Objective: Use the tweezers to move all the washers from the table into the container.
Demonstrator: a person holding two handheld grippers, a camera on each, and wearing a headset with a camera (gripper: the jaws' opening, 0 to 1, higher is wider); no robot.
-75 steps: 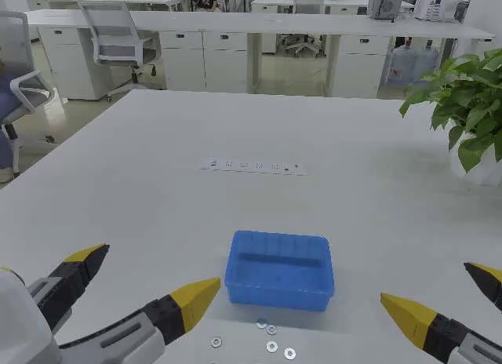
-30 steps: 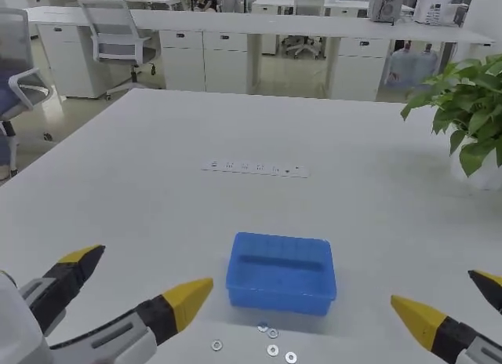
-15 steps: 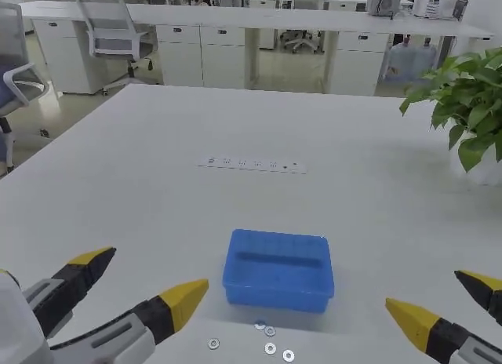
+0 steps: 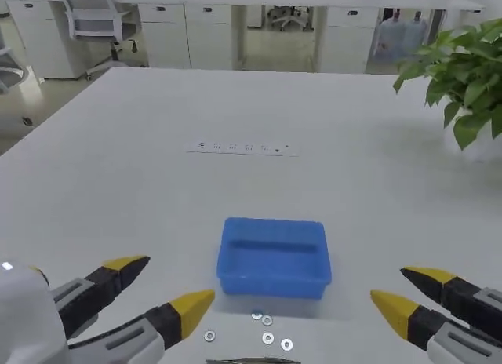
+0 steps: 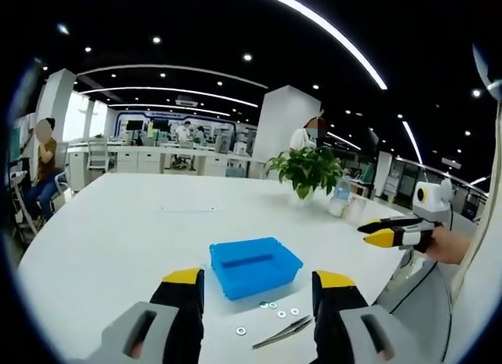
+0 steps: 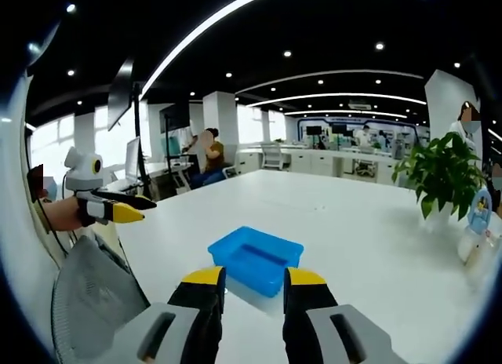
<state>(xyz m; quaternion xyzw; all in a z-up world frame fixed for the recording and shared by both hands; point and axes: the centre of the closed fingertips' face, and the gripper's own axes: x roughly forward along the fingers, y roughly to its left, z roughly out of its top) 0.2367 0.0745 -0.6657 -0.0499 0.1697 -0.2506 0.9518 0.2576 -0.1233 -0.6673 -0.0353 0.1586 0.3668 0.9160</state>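
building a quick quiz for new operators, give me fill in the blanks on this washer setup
1. The container is ____ in colour.
2. ____ washers lie on the table just in front of it.
3. The tweezers lie on the table, held by ____ gripper.
4. The left gripper and right gripper both have their jaws ____.
Missing words: blue; five; neither; open.

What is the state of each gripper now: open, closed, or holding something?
Left gripper: open, yellow-tipped jaws apart, holding nothing.
Right gripper: open, yellow-tipped jaws apart, holding nothing.
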